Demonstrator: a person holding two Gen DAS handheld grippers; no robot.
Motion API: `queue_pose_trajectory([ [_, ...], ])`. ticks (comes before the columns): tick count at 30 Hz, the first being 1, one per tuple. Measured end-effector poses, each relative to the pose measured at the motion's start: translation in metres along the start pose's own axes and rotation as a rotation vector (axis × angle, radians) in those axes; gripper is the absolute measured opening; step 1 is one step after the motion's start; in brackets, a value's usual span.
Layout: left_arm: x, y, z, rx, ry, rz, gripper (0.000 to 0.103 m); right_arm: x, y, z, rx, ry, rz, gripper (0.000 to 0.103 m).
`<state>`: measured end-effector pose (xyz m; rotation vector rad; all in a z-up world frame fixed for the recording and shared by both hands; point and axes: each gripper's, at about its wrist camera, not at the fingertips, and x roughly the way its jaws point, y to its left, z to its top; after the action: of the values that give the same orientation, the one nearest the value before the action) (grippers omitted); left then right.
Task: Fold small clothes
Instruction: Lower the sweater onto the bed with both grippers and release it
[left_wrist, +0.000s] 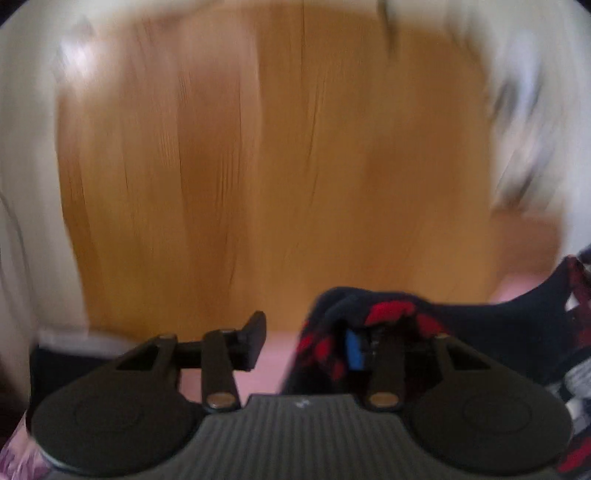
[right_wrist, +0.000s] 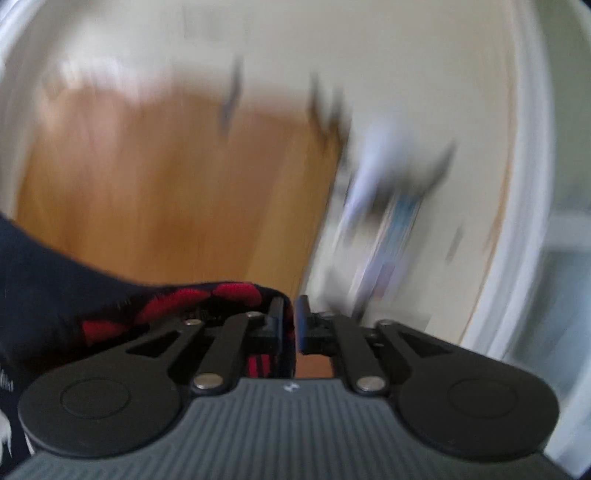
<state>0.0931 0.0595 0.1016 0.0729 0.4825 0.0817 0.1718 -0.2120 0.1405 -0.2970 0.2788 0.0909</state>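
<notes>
Your right hand-held gripper (right_wrist: 290, 319) is closed on one edge of the dark navy-and-red garment (right_wrist: 66, 295), which trails off to its left. Your left hand-held gripper (left_wrist: 306, 334) stands open, the garment draped over its right finger, so the cloth's long axis spans between your hands above the wooden bench (left_wrist: 258, 166)

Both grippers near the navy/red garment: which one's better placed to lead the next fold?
Right, probably. The right gripper is shut on the navy and red garment, cloth pinched between its fingers. The left gripper stands open, cloth only draped over one finger. Heavy motion blur, so this is tentative.
</notes>
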Motion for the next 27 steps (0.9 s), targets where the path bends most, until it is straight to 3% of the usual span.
queue_pose_trajectory([
  [2, 0.046, -0.005, -0.029, -0.008, 0.162, 0.066, 0.021, 0.057, 0.013, -0.049, 0.079, 0.202, 0.016, 0.028],
  [5, 0.052, 0.006, -0.051, -0.073, 0.206, -0.056, 0.025, 0.057, 0.018, -0.086, 0.165, 0.244, 0.174, 0.029],
  [11, 0.046, -0.011, -0.041, -0.037, 0.238, -0.316, 0.025, 0.04, 0.052, -0.092, 0.103, 0.362, 0.551, 0.028],
  [16, 0.076, -0.053, -0.047, 0.031, 0.371, -0.434, 0.025, 0.072, 0.084, -0.098, 0.066, 0.429, 0.635, 0.025],
  [18, 0.095, -0.069, -0.045, 0.048, 0.393, -0.419, 0.026, 0.093, 0.088, -0.094, 0.098, 0.431, 0.66, 0.025],
  [22, 0.135, -0.072, -0.021, -0.033, 0.298, -0.354, 0.028, 0.134, 0.088, -0.073, 0.221, 0.389, 0.697, 0.026],
  [25, 0.173, -0.06, -0.007, -0.117, 0.218, -0.133, 0.032, 0.173, 0.079, -0.064, 0.377, 0.367, 0.604, 0.026],
  [27, 0.19, -0.044, -0.008, -0.182, 0.267, -0.021, 0.033, 0.187, 0.077, -0.065, 0.397, 0.365, 0.451, 0.028],
])
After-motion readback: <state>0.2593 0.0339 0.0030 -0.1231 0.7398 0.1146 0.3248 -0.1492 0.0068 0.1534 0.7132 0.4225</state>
